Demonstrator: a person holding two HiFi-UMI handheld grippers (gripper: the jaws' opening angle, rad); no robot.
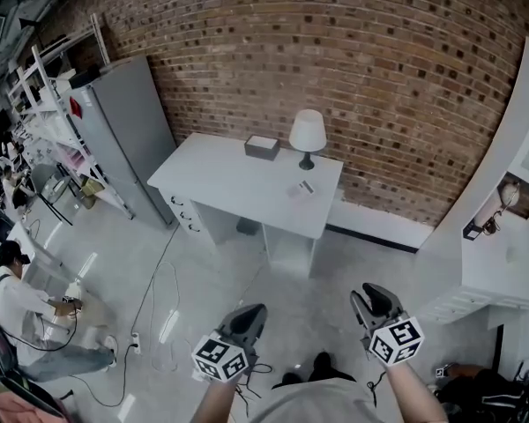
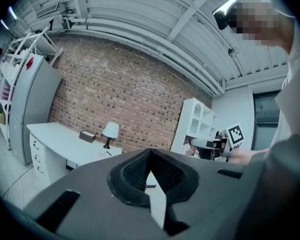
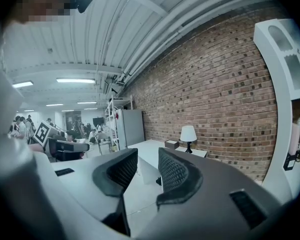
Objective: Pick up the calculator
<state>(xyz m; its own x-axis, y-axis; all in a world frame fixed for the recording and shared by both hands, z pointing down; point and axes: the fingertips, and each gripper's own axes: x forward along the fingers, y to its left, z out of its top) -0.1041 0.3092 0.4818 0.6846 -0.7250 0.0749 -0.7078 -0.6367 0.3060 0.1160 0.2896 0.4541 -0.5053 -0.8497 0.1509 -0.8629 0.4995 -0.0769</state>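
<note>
The calculator (image 1: pixel 305 188) is a small flat grey thing lying on the right part of a white desk (image 1: pixel 220 179), in front of a white table lamp (image 1: pixel 307 136). It is far ahead of both grippers. My left gripper (image 1: pixel 249 314) is held low at the bottom of the head view, its jaws shut with the tips touching and nothing between them (image 2: pixel 151 156). My right gripper (image 1: pixel 368 294) is held beside it. Its jaws stand open with only floor showing through the gap (image 3: pixel 147 155). In the left gripper view the calculator (image 2: pixel 106 154) is a tiny speck on the desk.
A grey box (image 1: pixel 262 146) sits at the desk's back edge. A grey fridge (image 1: pixel 123 130) and white shelves stand to the left. A person (image 1: pixel 18 307) crouches at lower left near cables (image 1: pixel 159 320) on the floor. A white cabinet unit (image 1: pixel 502 236) lines the right side, and a brick wall lies behind the desk.
</note>
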